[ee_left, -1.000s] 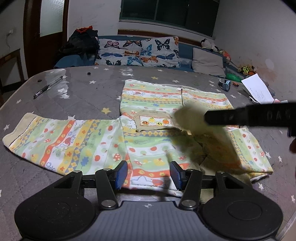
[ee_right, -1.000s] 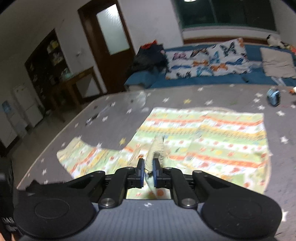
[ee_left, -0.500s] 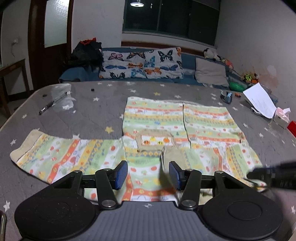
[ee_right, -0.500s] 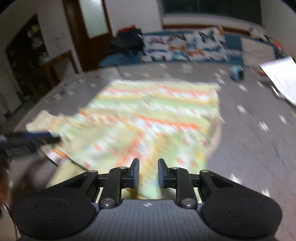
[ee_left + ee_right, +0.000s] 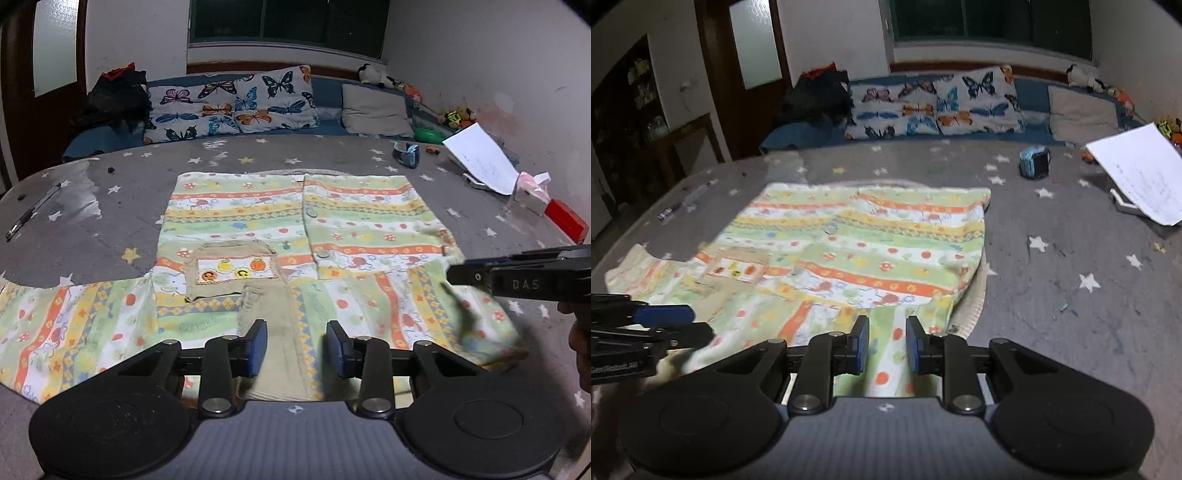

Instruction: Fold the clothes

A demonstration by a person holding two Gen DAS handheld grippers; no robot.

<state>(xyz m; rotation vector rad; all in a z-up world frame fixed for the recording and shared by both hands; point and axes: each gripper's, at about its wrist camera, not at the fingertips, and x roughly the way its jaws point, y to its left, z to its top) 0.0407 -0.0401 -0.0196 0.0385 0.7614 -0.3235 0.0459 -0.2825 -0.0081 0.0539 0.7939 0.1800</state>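
Right tongs (image 5: 886, 349) hang low over the near edge of the striped shirt (image 5: 871, 236), jaws parted with patterned cloth showing between them. The shirt lies spread on the grey starred bed (image 5: 1071, 280). Left tongs (image 5: 676, 325) poke in from the left edge. A white paper (image 5: 1141, 177) sits far right, butterfly pillows (image 5: 934, 107) behind.

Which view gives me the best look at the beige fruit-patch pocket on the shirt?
The left wrist view: the pocket sits near frame centre, sharp, with its fruit patches distinct. The right wrist view shows the same pocket only off to the left, smaller, foreshortened and slightly blurred.
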